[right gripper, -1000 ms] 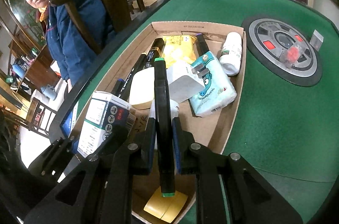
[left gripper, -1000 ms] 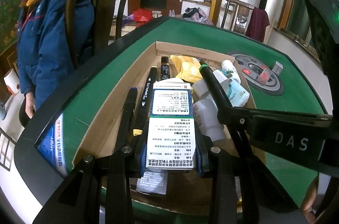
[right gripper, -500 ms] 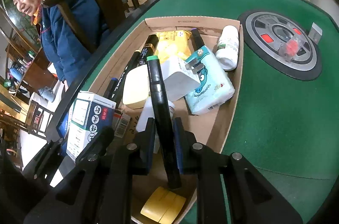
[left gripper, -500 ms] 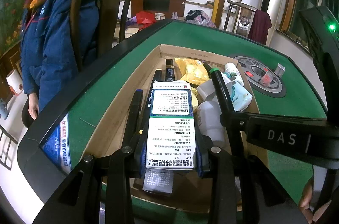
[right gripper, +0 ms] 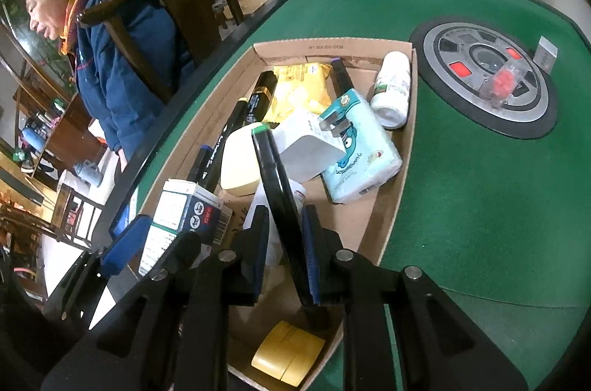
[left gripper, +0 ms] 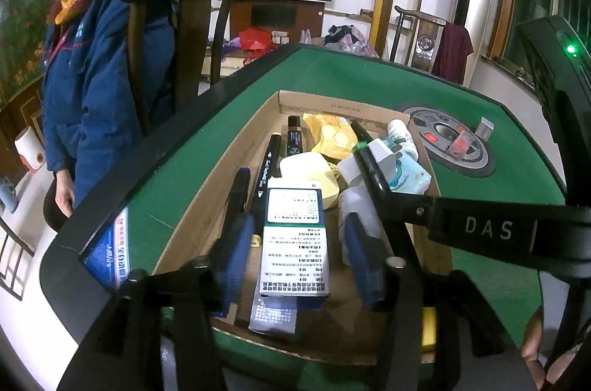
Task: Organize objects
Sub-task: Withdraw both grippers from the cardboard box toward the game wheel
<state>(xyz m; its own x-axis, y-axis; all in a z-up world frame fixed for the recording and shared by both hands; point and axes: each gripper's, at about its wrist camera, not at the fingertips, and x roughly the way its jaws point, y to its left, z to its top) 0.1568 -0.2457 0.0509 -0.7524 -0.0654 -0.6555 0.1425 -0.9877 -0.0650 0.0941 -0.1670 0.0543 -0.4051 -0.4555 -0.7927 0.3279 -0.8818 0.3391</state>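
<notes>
My left tool [left gripper: 295,243] is spread around the medicine box [left gripper: 294,235] resting in the cardboard tray [right gripper: 391,206], so next my right tool [right gripper: 282,243], pinching the black marker [right gripper: 279,191], should lay it among the pens at ten o'clock.

- The table [right gripper: 480,206] is covered in matt green cloth, with a glossy black rim.
- The tray [right gripper: 391,206] is plain brown cardboard, matt.
- The medicine box [left gripper: 295,243] is printed card with a slight sheen.
- The marker [right gripper: 280,206] is smooth, glossy black plastic.
- The tissue pack [right gripper: 362,162] is wrapped in shiny film.
- The chair [left gripper: 177,21] is dark polished wood.
</notes>
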